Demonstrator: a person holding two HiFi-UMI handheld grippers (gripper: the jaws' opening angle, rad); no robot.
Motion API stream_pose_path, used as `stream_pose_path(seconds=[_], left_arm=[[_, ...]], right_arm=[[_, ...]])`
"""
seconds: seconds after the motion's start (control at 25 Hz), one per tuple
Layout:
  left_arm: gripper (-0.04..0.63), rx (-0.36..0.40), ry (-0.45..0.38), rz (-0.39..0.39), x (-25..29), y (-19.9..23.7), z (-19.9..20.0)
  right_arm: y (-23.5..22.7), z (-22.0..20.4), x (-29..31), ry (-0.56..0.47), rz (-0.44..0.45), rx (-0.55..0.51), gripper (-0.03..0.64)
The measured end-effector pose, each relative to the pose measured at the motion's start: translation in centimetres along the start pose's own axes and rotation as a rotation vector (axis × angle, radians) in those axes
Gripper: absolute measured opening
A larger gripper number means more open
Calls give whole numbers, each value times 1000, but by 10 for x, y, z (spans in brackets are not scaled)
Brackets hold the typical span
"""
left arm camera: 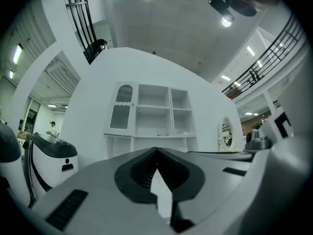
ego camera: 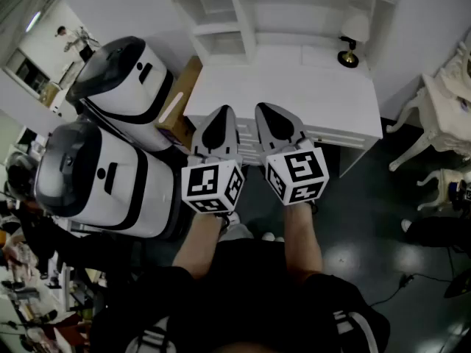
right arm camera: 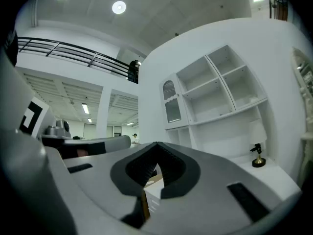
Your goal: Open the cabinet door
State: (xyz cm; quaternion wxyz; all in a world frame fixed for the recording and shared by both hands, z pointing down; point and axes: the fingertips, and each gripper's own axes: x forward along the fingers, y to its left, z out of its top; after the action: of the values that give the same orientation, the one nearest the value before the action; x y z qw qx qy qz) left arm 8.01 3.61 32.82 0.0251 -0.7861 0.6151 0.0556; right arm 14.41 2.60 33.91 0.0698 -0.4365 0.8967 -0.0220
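A white desk (ego camera: 294,87) carries a white shelf unit, and the cabinet door (left arm camera: 122,114) is the narrow arched glass-panelled one at the unit's upper left. It appears closed, and shows again in the right gripper view as the cabinet door (right arm camera: 170,106). My left gripper (ego camera: 224,110) and right gripper (ego camera: 263,107) hover side by side before the desk's front edge, well short of the door. Both point roughly level at the shelves. The left gripper (left arm camera: 156,150) is shut with nothing in it. The right gripper (right arm camera: 157,144) is likewise shut and empty.
Two big white-and-black machines (ego camera: 125,79) (ego camera: 96,175) stand left of the desk, with a cardboard box (ego camera: 180,101) wedged between them and it. A small lamp (ego camera: 352,39) sits on the desk's right rear. A white chair (ego camera: 441,116) stands at the right.
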Motion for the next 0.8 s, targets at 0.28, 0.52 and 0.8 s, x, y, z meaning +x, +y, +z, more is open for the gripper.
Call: stream_pose_path(seconds=[0.28, 0.52, 0.8], left_arm=[[11, -20, -8, -17, 1, 4, -2], [11, -50, -16, -35, 11, 5, -2], [11, -64, -28, -19, 13, 11, 1]], right_arm=[[0, 1, 5, -7, 1, 9, 18], [-3, 7, 7, -25, 8, 1, 18], [-7, 6, 12, -27, 27, 22, 18]])
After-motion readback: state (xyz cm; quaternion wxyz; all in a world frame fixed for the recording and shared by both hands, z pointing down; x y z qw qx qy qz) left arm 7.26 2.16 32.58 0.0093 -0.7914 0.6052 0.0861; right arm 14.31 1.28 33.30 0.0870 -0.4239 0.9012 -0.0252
